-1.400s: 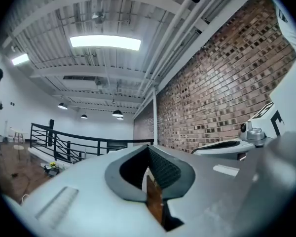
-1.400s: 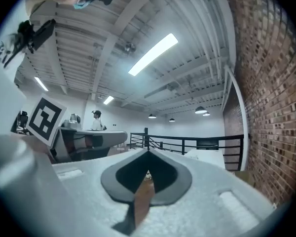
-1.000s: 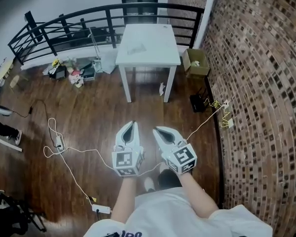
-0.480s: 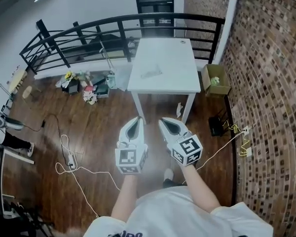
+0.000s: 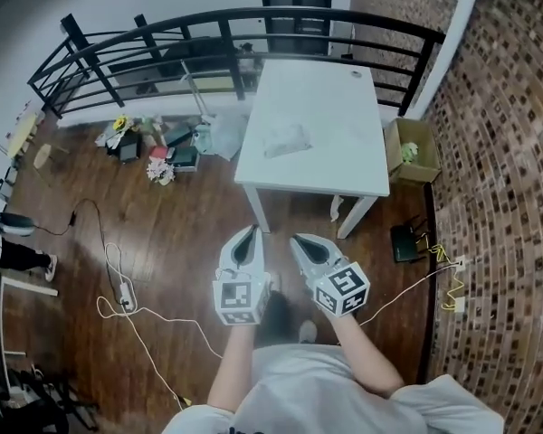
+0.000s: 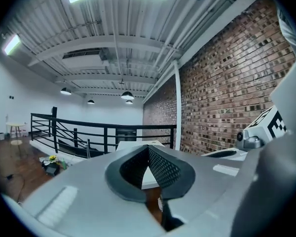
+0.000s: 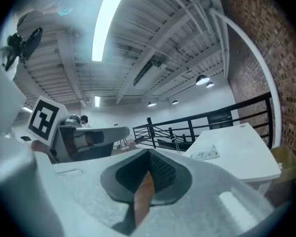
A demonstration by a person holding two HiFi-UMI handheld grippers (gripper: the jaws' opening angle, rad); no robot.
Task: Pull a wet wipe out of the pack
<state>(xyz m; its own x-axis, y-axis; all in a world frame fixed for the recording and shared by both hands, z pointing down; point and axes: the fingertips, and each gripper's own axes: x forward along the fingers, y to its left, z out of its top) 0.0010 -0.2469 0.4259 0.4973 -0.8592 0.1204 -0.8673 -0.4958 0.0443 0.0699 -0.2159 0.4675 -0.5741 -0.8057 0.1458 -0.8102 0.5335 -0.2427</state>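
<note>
The wet wipe pack (image 5: 286, 140) lies flat near the middle of the white table (image 5: 335, 165); the right gripper view shows this pack (image 7: 205, 153) as a pale packet on the tabletop. In the head view both grippers are held side by side over the wooden floor, short of the table's near edge. My left gripper (image 5: 249, 231) is shut and holds nothing, and its tips (image 6: 148, 147) meet in its own view. Beside it, my right gripper (image 5: 296, 239) is also shut and empty, its jaws (image 7: 149, 154) closed with floor showing through the gap below.
A black railing (image 5: 226, 25) runs behind the table. A cardboard box (image 5: 410, 150) sits by the brick wall (image 5: 516, 197) to the right. Clutter (image 5: 154, 147) lies on the floor at the left, and white cables (image 5: 118, 287) trail across the boards.
The table has come nearer and lower in the head view as both grippers moved forward toward it together. Both stayed shut.
</note>
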